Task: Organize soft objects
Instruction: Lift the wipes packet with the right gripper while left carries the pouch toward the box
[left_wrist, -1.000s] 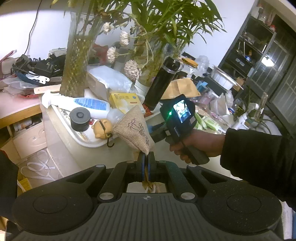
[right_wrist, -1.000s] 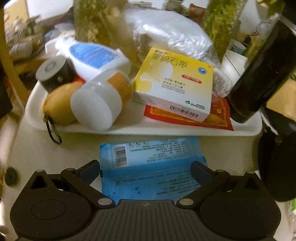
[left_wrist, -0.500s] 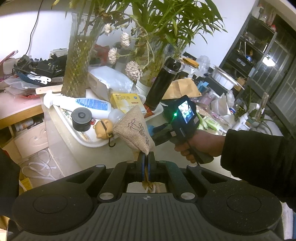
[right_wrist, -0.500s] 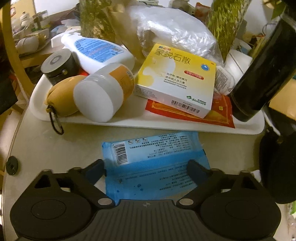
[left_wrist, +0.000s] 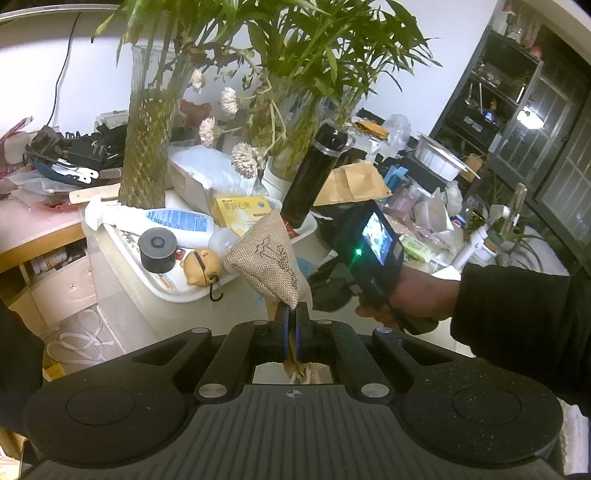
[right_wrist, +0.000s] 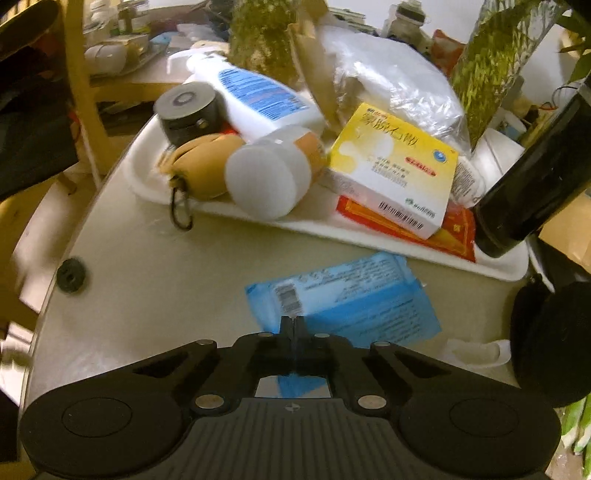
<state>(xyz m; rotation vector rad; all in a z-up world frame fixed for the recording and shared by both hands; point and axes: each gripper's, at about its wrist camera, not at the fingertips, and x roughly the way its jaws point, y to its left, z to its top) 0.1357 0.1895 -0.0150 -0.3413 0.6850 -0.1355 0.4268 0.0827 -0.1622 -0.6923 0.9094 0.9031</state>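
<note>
Your left gripper (left_wrist: 291, 314) is pinched tight on the little burlap pouch (left_wrist: 267, 258), holding it up in the air by its tied end, above the edge of the table (right_wrist: 147, 280). The fat end of the pouch points up and away from you, toward the white tray (right_wrist: 513, 266), so its long way runs from your fingers toward the tray.

Your right gripper (right_wrist: 293, 325) has snapped closed on the near edge of the blue wipes pack (right_wrist: 351, 299). The pack lies flat on the table, just in front of the tray, with its long side going across and tilted a bit.

So both soft things look grabbed (good start), but neither one is put away yet. I think that part is left.
</note>
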